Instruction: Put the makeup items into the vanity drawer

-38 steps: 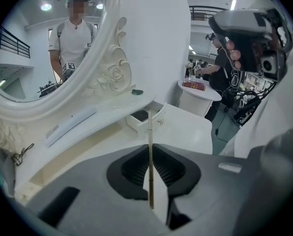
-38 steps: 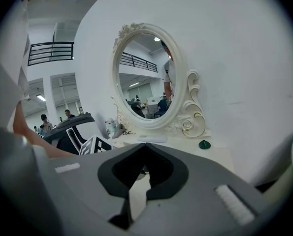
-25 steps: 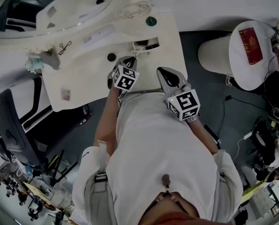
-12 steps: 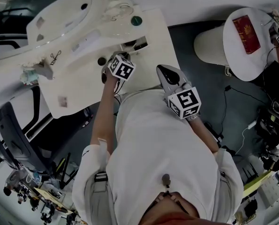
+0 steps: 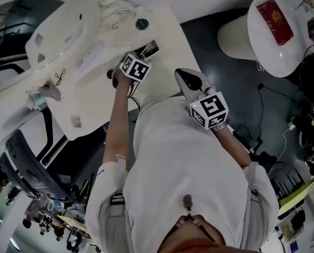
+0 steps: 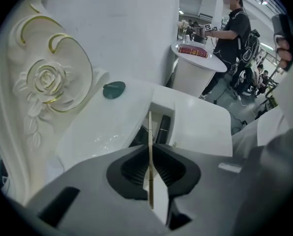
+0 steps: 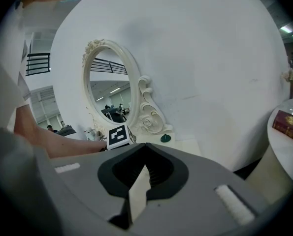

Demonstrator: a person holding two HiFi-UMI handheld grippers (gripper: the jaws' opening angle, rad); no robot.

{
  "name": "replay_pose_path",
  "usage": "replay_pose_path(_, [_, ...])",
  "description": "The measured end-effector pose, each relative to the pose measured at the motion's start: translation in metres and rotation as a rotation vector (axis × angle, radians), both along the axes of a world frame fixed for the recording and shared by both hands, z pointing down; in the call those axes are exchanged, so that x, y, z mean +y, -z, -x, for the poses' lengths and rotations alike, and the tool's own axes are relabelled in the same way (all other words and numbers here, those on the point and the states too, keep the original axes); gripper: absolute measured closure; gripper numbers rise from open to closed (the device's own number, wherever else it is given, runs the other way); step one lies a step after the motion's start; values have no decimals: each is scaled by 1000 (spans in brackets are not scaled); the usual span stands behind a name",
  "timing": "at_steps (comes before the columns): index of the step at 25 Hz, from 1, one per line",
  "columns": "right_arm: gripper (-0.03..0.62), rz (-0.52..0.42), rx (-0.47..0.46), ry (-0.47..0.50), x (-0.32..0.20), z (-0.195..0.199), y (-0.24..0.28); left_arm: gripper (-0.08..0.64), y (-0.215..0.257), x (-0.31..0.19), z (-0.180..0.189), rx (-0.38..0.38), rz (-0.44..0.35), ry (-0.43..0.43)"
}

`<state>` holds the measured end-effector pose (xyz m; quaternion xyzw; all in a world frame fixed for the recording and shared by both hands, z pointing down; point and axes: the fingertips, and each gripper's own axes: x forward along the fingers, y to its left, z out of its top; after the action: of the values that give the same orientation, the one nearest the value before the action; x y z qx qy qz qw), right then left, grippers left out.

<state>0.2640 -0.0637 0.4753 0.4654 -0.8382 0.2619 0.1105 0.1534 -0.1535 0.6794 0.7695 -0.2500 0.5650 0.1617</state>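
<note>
White and glossy, the desk (image 5: 93,96) stands against a pale wall, with an oval mirror (image 7: 109,90) in a carved frame at its back. The drawer (image 6: 161,108) is open near the desk's front edge. The left gripper view looks into it and shows dark tubes (image 6: 164,129) lying lengthwise inside. One is slim and black; another is mostly hidden behind the jaws.

The left hand-held gripper (image 6: 149,149) is clenched on a thin stick (image 6: 149,127), pale gold, pinched between the pads. The stick's far end lines up with the drawer opening, but it is not clear whether it touches anything inside. The right hand-held gripper (image 7: 145,163) hangs in front of the person's chest, apart from the desk, with its jaws together and nothing between them.

From the head view the drawer is only a small dark slot, and its contents cannot be made out. That view does show the whole desk top, with a green disc (image 5: 141,23) beyond the drawer by the mirror's foot. It also shows a round white side table (image 5: 236,51) to the right carrying a red book (image 5: 275,21). The right gripper view alone shows the mirror face-on, with a room reflected in it. The left gripper view adds a person (image 6: 235,26) standing behind the side table.
</note>
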Motion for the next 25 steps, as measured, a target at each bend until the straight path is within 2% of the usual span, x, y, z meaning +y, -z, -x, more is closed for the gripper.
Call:
replay_pose_path(7, [584,14,-3,-7,-1,0,-2,526,-10,-11,-9,-38,2,-58])
replay_pose_path(16, [584,21,2,-40,3,-3,-5,526,-16,-14,-20,-24,-28,-87])
replay_pose_path(25, [584,17,16,-33,8,3,-3,525,-13,-18,-18,2,-166,-78])
